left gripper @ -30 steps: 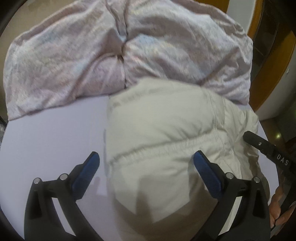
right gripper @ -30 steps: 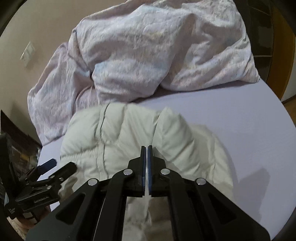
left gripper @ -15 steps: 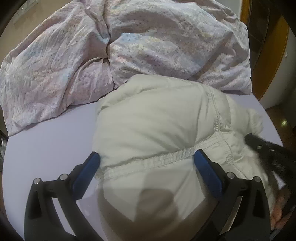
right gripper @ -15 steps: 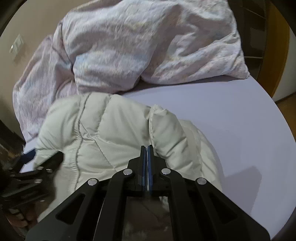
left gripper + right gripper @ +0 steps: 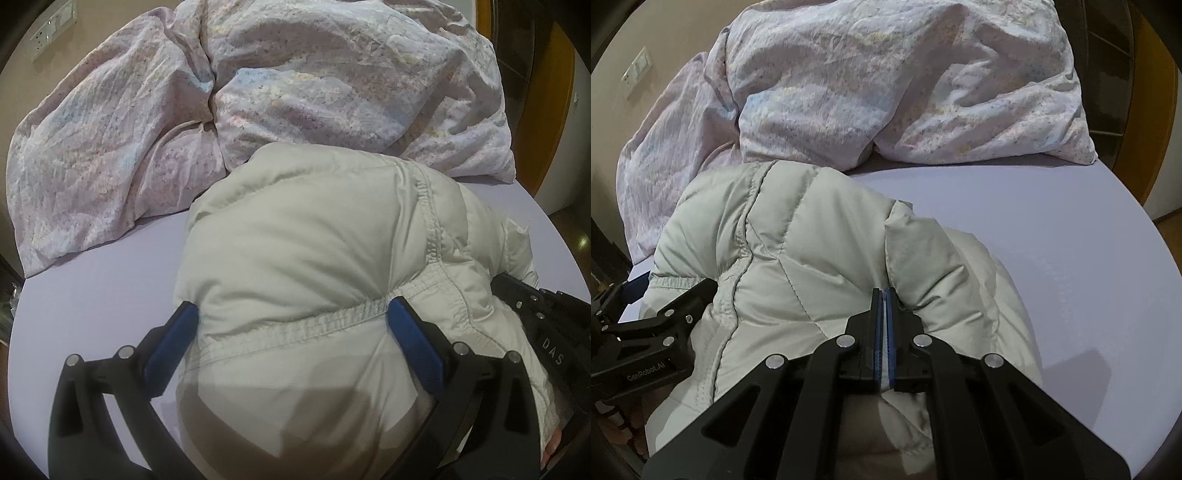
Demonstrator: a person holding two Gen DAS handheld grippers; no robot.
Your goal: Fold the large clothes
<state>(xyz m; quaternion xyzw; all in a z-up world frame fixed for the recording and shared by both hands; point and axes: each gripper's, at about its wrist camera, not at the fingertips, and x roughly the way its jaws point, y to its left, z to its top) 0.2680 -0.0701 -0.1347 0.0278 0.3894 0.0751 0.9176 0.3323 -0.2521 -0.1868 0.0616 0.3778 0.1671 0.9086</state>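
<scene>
While the cream padded jacket (image 5: pixel 314 266) lies bunched on the lavender bed sheet (image 5: pixel 92 295), with its far edge just touching the crumpled floral duvet (image 5: pixel 295 85) at the head of the bed, the step in hand appears to be laying a gathered fold of the jacket down onto the bed. In the right wrist view the right gripper (image 5: pixel 884 295) has its jaws pressed together on a thin ridge of the jacket's quilted fabric; a sliver of pale cloth shows between the blue pads (image 5: pixel 876 332). In the left wrist view the left gripper (image 5: pixel 291 314) has its jaws spread wide, one on each side of a puffed section crossed by a stitched elastic seam (image 5: pixel 314 323). The pads sit against or just beside the fabric, and it cannot be told whether they press on it; no pinch is formed. The right gripper's black frame also shows at the right edge of that view, beside the jacket's sleeve end

Judged from this layout, the fold is not finished: the jacket is still a rounded mound, not a flat stack. The next move likely calls for the left jaws to close on the seam, so that both grippers can carry the doubled layer evenly and set it flat. The filling is springy, so a release without pressing down may let the fold reopen
</scene>
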